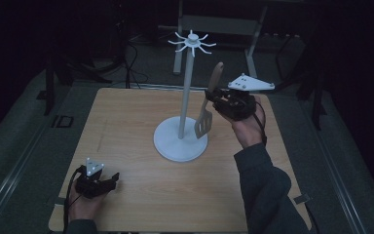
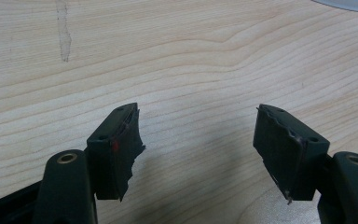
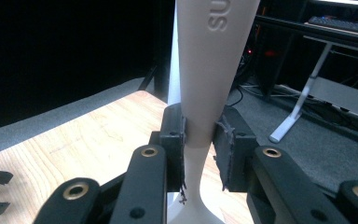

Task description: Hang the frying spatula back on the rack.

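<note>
A beige slotted spatula (image 1: 204, 123) hangs upright beside the pole of a white utensil stand (image 1: 184, 97), blade down and handle up. My right gripper (image 1: 212, 97) is shut on its handle from the right. In the right gripper view the jaws (image 3: 199, 140) clamp the narrow neck of the handle (image 3: 214, 60). The stand has a round base (image 1: 173, 146) and a ring of hooks (image 1: 192, 43) on top, all bare. My left gripper (image 1: 112, 180) rests low on the wooden table (image 1: 126, 122) at the front left. It is open (image 2: 198, 135), with bare wood between its pads.
The table (image 2: 168, 56) is light wood with a dark streak at its far left. An edge of the stand's base (image 2: 349, 3) shows in the left gripper view. Grey floor, cables and desk legs (image 1: 253, 44) lie beyond the table in a dark room.
</note>
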### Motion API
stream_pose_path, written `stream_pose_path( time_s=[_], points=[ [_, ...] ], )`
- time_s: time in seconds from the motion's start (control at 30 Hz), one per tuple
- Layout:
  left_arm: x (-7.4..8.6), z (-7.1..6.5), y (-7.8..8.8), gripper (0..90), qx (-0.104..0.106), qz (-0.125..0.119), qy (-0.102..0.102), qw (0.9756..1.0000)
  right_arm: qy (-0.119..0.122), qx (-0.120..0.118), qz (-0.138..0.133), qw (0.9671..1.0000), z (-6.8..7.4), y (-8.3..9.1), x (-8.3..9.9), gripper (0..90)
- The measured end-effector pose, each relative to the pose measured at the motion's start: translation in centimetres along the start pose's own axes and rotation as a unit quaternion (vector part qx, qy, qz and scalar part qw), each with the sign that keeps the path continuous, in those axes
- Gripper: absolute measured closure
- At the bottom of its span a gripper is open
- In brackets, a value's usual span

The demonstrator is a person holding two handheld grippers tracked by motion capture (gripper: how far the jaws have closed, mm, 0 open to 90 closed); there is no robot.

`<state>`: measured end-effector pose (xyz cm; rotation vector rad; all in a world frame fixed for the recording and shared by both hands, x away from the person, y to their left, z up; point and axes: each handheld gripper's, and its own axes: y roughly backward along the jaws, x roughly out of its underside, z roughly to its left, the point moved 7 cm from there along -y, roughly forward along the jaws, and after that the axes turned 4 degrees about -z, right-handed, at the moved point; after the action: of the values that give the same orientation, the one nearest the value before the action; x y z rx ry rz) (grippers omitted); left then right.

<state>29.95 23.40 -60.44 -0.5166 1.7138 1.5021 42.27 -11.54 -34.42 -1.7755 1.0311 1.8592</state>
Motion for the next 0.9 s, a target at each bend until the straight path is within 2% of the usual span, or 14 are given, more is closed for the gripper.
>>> stream_pose_path(
  time_s=[0.37,0.53,0.9],
  points=[
    [0.0,0.0,0.0,32.0,0.0,-0.001,0.001,1.0,-0.002,-0.006,0.003,1.0,-0.3,-0.6,-1.0,74.3],
    [0.0,0.1,0.0,32.0,-0.001,-0.001,0.001,1.0,-0.015,-0.021,0.003,0.9997,-0.3,-0.8,-1.2,74.2],
    [0.0,0.1,0.0,32.0,-0.001,-0.003,0.002,1.0,-0.011,-0.025,0.009,0.9996,-0.2,-1.1,-1.7,74.3]
  ],
)
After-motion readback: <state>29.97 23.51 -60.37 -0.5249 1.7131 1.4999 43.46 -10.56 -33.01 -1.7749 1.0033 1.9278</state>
